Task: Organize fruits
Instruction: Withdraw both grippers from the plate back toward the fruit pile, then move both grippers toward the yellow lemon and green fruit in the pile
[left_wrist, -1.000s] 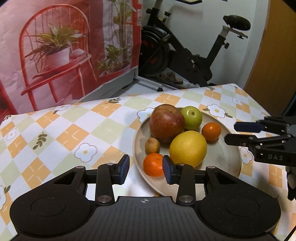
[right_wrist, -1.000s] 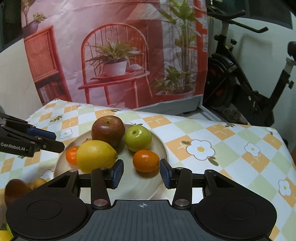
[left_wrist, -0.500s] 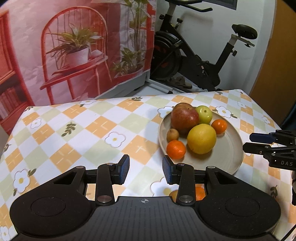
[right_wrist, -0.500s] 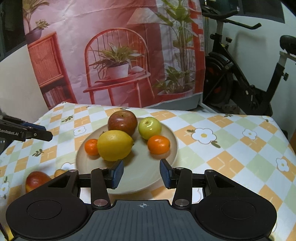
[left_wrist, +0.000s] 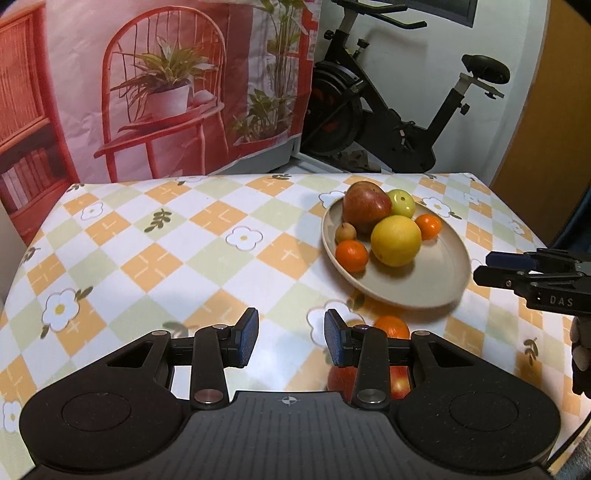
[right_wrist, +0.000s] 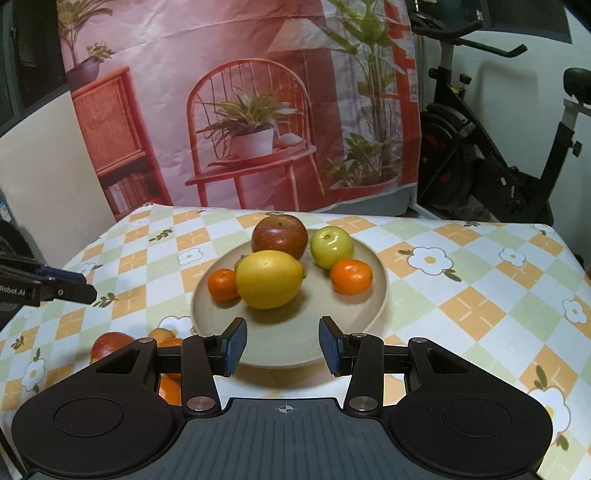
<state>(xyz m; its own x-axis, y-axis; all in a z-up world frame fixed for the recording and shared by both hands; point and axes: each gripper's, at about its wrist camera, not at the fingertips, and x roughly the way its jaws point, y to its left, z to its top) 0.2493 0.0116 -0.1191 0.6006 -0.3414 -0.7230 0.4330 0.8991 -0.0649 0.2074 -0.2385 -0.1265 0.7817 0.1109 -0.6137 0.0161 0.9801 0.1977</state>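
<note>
A beige plate (left_wrist: 436, 295) holds a red apple (left_wrist: 365, 206), a green apple (left_wrist: 402, 203), a big yellow citrus (left_wrist: 395, 240), two mandarins (left_wrist: 351, 254) and a small brown fruit (left_wrist: 345, 232). My left gripper (left_wrist: 291, 341) hovers over the tablecloth, left of and nearer than the plate; it is open and empty. A loose orange (left_wrist: 392, 326) and a red fruit (left_wrist: 397, 384) lie partly hidden behind its right finger. My right gripper (right_wrist: 282, 345) hangs over the plate's (right_wrist: 280, 354) near rim, open and empty. A loose red apple (right_wrist: 110, 343) and oranges (right_wrist: 170, 391) lie at its left.
A checked, flowered tablecloth (left_wrist: 166, 251) covers the table. Behind it hangs a red printed backdrop (right_wrist: 240, 110), and an exercise bike (left_wrist: 388, 122) stands at the back right. The table's right edge (left_wrist: 524, 221) is close to the plate.
Both grippers have drawn back from the plate, the left one also leftward. The plate looks smaller, and loose fruits on the cloth have come into view. Jaw gaps are unchanged.
</note>
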